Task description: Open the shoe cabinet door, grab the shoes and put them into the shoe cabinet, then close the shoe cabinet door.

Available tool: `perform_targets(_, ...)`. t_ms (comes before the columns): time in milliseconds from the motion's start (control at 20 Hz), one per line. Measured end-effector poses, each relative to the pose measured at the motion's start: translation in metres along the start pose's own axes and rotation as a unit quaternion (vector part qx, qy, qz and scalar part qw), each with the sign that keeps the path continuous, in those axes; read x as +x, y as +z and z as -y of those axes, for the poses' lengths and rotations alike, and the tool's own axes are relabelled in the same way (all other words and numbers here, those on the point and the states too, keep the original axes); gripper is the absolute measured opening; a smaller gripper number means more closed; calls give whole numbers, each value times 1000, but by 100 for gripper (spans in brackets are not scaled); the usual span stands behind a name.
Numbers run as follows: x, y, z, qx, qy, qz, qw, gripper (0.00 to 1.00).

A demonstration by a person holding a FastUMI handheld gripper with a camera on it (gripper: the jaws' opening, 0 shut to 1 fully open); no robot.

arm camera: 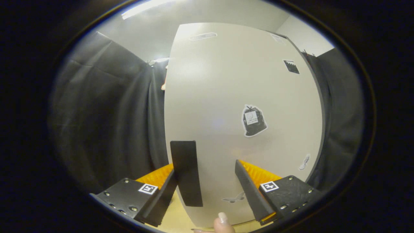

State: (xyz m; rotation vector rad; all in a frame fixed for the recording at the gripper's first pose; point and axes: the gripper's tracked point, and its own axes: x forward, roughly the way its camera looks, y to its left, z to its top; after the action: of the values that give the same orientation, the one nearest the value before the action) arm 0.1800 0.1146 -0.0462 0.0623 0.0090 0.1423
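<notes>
The gripper (207, 181) stands with its fingers apart, nothing clamped between them. A fingertip (222, 220) of a person shows just below the gap, near the door's bottom edge.

Right ahead of the fingers, and close, is the cabinet door (242, 97), a tall pale panel that faces the gripper almost squarely. Its long axis runs upright. A dark flat handle (186, 173) sits low on the door near its left edge, also upright; it lies inside the gap but hard against the left finger, so the gripper is centred to the right of it. The right finger is well apart from the handle, over bare door. Whether the left finger touches the handle cannot be told.

The door carries several stickers: a dark bag-shaped one (254, 120) beyond the right finger, a small dark square (291, 66) higher up, and faint ones near the top and bottom edges.

The door covers the cabinet, so its inside is hidden. I cannot tell whether the door is fully shut or slightly ajar. This fits either a door waiting to be pulled open or one swung back to after loading.

Beyond the door's left and right edges hangs black cloth (106, 110), with a pale wall and ceiling light (145, 8) above.
</notes>
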Motion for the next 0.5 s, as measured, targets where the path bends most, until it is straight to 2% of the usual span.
perform_targets(500,15,-3,0,1,-46,0,999,99)
